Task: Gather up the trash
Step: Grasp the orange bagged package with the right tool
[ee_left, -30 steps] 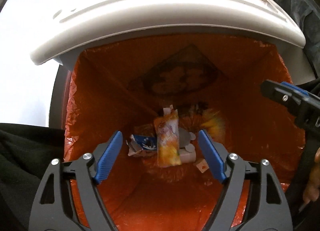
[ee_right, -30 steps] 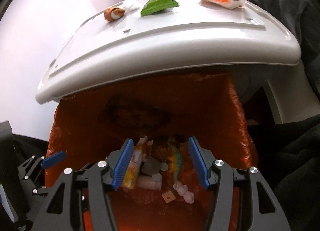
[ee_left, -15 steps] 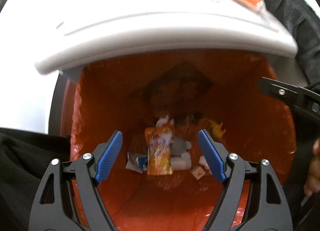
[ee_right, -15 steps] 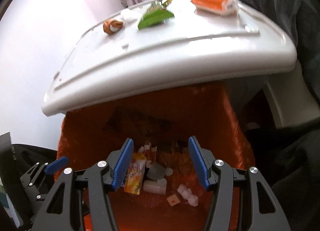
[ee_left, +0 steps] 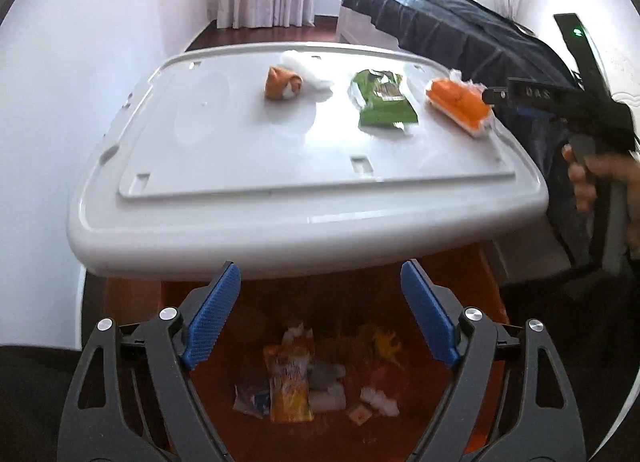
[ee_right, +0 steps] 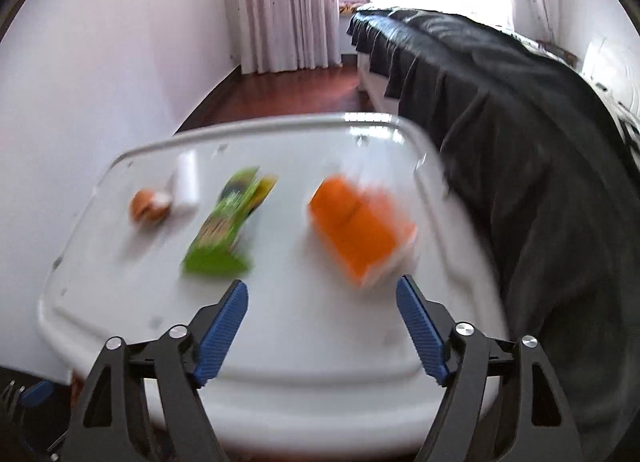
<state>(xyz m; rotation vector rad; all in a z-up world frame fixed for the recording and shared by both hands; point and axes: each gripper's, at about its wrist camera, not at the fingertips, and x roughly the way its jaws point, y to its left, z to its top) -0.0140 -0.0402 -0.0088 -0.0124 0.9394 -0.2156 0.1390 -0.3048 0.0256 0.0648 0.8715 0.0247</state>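
Both tools, left [ee_left: 320, 314] & right [ee_right: 322, 326], are being raised from the bin [ee_left: 460, 274], jaws opening, nothing between. Three wrappers are being left on the lid [ee_left: 240, 150]; orange pack [ee_right: 360, 230] is prob. being targeted next.

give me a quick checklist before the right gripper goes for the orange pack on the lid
1. Right gripper empty: ok, jaws opening, nothing between them.
2. Orange pack reachable: ok, it lies on the white lid just ahead of the right gripper.
3. Pack clear of neighbours: ok, a gap separates it from the green wrapper.
4. Left gripper out of the way: ok, empty, jaws opening, over the bin.
5. Bin free to take more: ok, trash only at the bottom.
6. Exact pack edges: cannot tell, right view is blurred.
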